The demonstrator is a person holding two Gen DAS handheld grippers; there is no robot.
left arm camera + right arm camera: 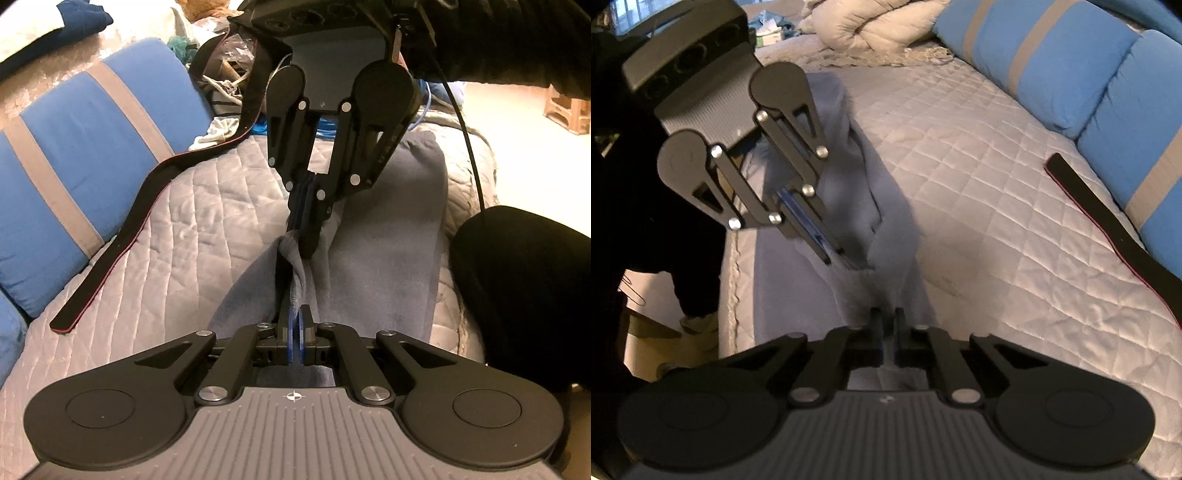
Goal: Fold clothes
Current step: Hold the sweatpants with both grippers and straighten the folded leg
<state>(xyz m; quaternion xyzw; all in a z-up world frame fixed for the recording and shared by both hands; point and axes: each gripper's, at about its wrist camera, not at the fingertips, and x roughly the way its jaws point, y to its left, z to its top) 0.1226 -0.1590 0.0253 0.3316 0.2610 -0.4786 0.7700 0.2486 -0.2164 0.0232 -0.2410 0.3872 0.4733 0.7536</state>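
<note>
We see the left gripper at 6 o'clock in its own view, jaws pinched nearly together on a raised fold of the grey-blue garment. Opposite it, toward 12 o'clock, the right gripper points down, its jaws likewise clamped on the same ridge of cloth. In the right wrist view the right gripper sits at 6 o'clock, closed on the fabric, and the left gripper comes in from 10 o'clock. The garment lies lengthwise on the quilted bedspread. A black strap stretches toward 9 o'clock beside the blue pillows. A dark-clothed leg of the person stands at 3 o'clock.
</note>
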